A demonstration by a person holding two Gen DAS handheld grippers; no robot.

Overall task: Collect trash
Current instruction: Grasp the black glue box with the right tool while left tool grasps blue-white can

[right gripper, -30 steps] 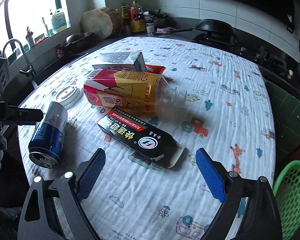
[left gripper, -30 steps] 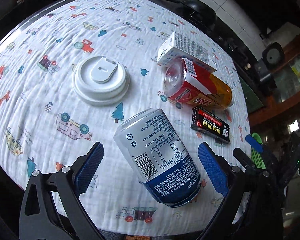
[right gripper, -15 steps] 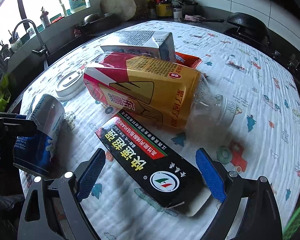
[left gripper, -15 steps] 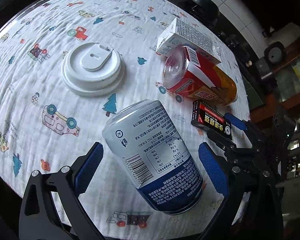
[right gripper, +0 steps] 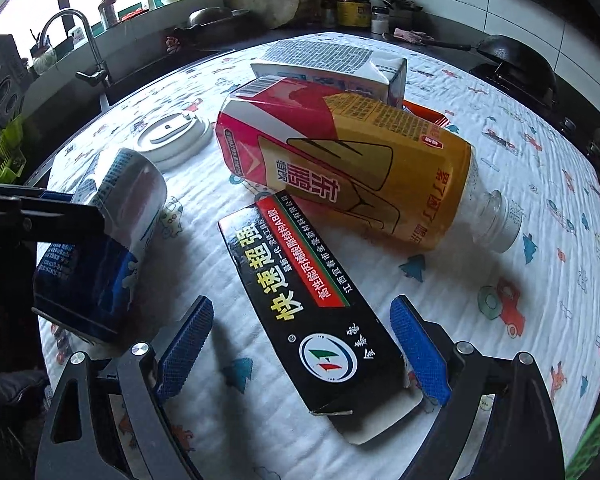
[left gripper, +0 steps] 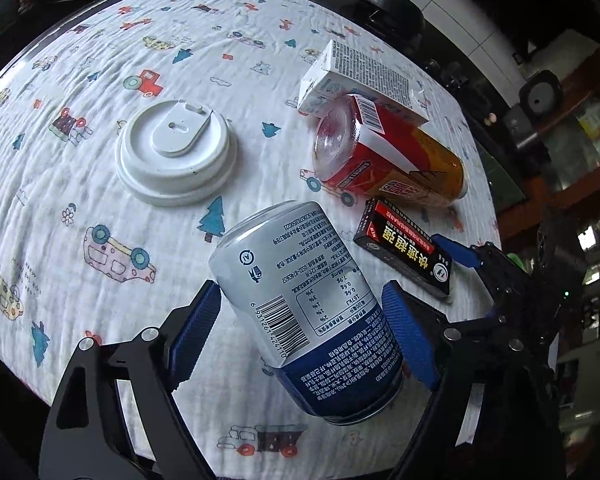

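A silver and blue drink can (left gripper: 304,312) lies on the patterned cloth, and my left gripper (left gripper: 302,336) is shut on it, pads against both its sides. The can also shows in the right wrist view (right gripper: 100,248) with a left finger across it. A black glue box (right gripper: 316,304) lies flat between the open pads of my right gripper (right gripper: 304,352), which do not touch it. The box shows in the left wrist view (left gripper: 406,254) too. Behind it lie a red and yellow plastic bottle (right gripper: 348,168) and a white carton (right gripper: 328,66).
A white cup lid (left gripper: 176,152) lies on the cloth (left gripper: 100,208) left of the bottle. A green basket (right gripper: 592,440) stands off the table at lower right. A sink tap (right gripper: 80,40), a pan (right gripper: 516,60) and bottles line the counter behind.
My left gripper has closed its pads onto the can. My right gripper has moved forward over the black box, so the box now lies between its open pads.
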